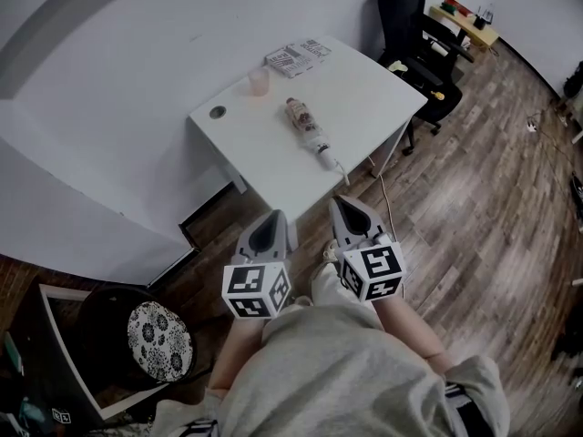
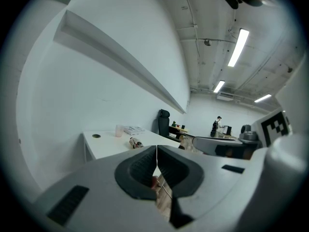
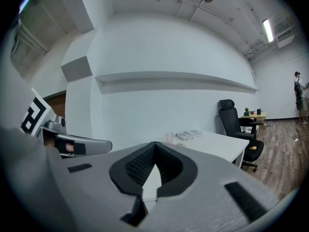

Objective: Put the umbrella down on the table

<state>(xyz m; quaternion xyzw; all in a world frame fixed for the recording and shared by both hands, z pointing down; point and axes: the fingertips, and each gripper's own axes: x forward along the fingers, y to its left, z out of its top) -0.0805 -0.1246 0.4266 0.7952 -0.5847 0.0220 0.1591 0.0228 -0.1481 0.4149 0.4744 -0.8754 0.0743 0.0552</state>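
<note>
Left gripper and right gripper both closed, empty; we hold them short of table, likely because umbrella already lies on it.

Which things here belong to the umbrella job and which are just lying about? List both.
Job: folded umbrella lying on the table; left gripper and right gripper, both shut and empty.
Lying about: cup, papers, office chair, patterned cushion.

Walls: a white wall is crossed by a long projecting ledge.
Floor: wood-look planks are laid throughout.
Furniture: a white table is set against the wall; a black office chair is placed beside its far end.
Light: strip lights are mounted overhead.
</note>
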